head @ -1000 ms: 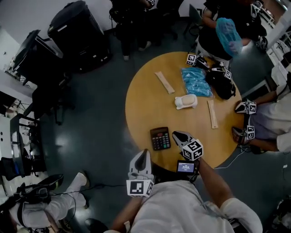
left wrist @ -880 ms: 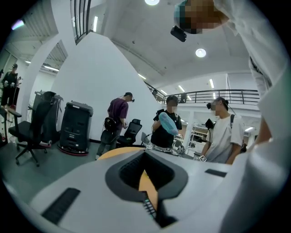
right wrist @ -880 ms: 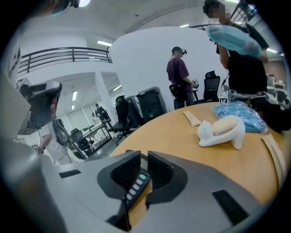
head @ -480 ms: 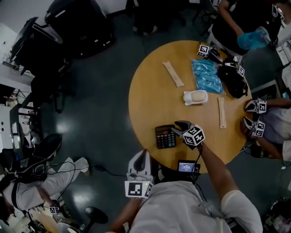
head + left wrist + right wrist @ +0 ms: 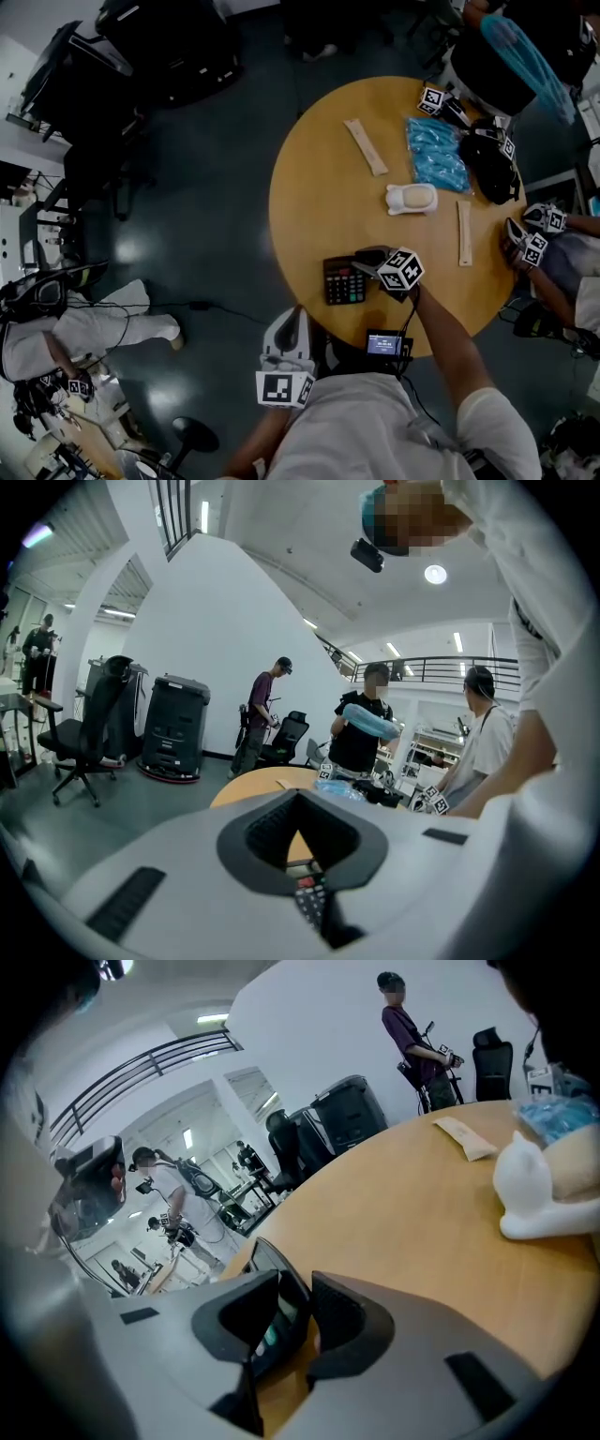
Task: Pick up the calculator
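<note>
The black calculator (image 5: 342, 279) lies near the front edge of the round wooden table (image 5: 309, 187). My right gripper (image 5: 364, 262) is at its right side. In the right gripper view the calculator's edge (image 5: 277, 1288) stands between the jaws of the right gripper (image 5: 295, 1283), which are closing, with a thin gap by the right pad. My left gripper (image 5: 292, 319) hangs off the table's front edge, close to my body. Its tips meet, and it holds nothing. Under the left gripper (image 5: 298, 799) a bit of the calculator (image 5: 309, 902) shows.
Further back on the table are a white figure (image 5: 411, 199), a blue packet (image 5: 436, 155), two wooden strips (image 5: 366, 147) (image 5: 464, 234) and a black bag (image 5: 492, 164). Other people's grippers (image 5: 539, 234) reach in at the right. A small screen (image 5: 386, 344) hangs at my waist.
My right gripper has moved forward and down from the table's front edge onto the calculator's right side. The left gripper has stayed by the table's edge.
</note>
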